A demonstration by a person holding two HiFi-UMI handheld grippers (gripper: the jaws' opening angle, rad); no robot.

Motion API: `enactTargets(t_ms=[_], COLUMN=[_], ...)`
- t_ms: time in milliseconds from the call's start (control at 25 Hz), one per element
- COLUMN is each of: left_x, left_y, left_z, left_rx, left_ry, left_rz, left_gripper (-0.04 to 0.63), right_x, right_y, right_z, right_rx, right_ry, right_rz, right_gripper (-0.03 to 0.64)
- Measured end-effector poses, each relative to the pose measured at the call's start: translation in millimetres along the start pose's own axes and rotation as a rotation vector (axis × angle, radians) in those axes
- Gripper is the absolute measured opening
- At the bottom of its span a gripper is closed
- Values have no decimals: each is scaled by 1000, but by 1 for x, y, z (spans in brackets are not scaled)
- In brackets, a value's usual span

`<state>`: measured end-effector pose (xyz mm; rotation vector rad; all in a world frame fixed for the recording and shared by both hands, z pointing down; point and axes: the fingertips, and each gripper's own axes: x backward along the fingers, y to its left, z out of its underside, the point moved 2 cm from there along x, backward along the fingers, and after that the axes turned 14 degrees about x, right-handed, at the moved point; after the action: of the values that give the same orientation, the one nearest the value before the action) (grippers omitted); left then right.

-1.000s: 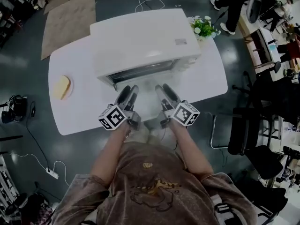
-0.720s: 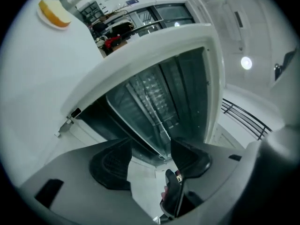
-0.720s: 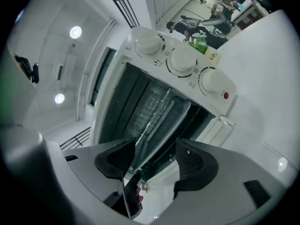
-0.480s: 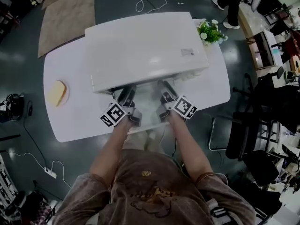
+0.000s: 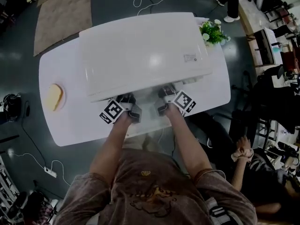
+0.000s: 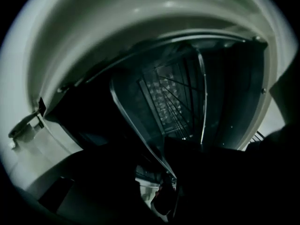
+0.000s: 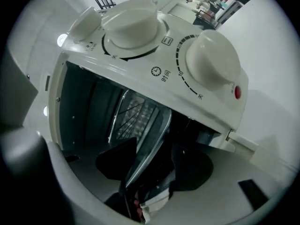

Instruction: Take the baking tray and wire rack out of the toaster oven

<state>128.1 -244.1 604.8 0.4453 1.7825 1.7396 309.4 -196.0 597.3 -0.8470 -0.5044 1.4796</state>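
At frame centre, the left gripper and right gripper are reaching inside the boxy white toaster oven, parted jaws straddling the thin, shiny baking tray rim; the left's have just been closing.

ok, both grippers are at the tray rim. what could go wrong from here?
Right gripper straddles the baking tray rim with jaws apart: pulling now could slip off. Left gripper jaws have just been closing around that rim; an uneven grip could skew the tray against the toaster oven walls. The wire rack sits close by and may drag out.
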Motion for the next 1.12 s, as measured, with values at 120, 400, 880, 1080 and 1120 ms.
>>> enactTargets(t_ms=[120, 400, 880, 1080, 1120], left_x=[-1, 3, 61, 96, 103], left_y=[1, 3, 14, 15, 16], left_z=[-2, 2, 53, 81, 85], left_rx=[27, 96, 144, 162, 165], left_ry=[8, 40, 115, 150, 154], left_rz=[-1, 21, 29, 37, 39], left_gripper=[130, 112, 101, 97, 95], right_x=[-4, 1, 75, 119, 130], right_y=[-3, -4, -3, -1, -3], right_z=[0, 2, 29, 42, 47], right_rx=[-31, -84, -105, -109, -112], right_ry=[-7, -15, 9, 32, 43], right_rz=[2, 2, -5, 16, 40], right_gripper=[158, 115, 110, 107, 107])
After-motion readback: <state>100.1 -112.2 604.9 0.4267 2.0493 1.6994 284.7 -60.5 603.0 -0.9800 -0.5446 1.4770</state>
